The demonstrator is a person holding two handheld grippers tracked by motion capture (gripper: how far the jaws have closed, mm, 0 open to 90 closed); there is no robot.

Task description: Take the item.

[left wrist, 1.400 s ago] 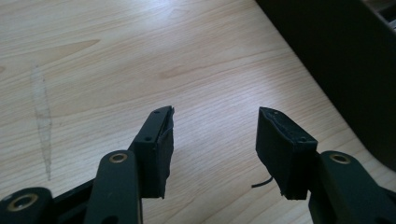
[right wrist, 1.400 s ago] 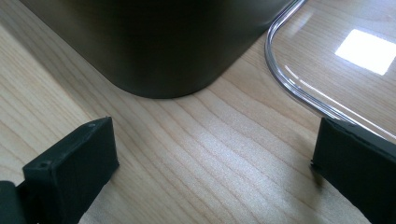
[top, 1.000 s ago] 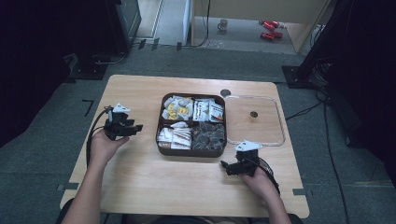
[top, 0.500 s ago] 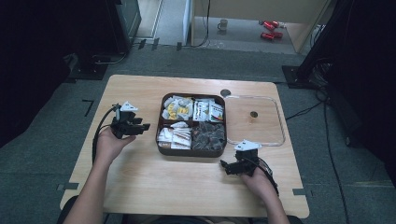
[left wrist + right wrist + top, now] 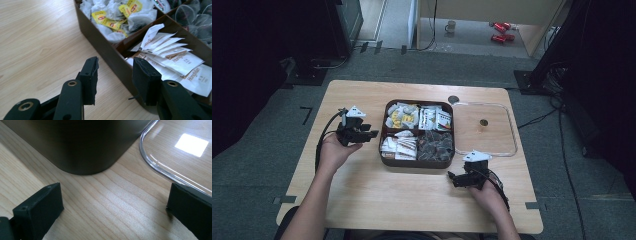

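1. Tea box (image 5: 418, 161), a dark brown square tray with rounded corners and four compartments, sits at the middle of the wooden table (image 5: 362, 200); its clear lid (image 5: 484, 146) lies flat just beside it on the right, already off.
2. Left gripper (image 5: 368, 134) is held at the box's left wall, jaws parted and empty, aimed at the near-left compartment of white paper sachets (image 5: 175, 57) (flat, printed, loosely fanned).
3. Right gripper (image 5: 453, 177) rests low on the table by the box's near-right corner, jaws wide apart, holding nothing.
4. Judged progress: early. Nothing has been lifted; picking a sachet appears to be the step in hand.
5. Other contents: crumpled tea bags with yellow tags (image 5: 112, 15), and translucent mesh bags (image 5: 197, 17) of dark leaf.
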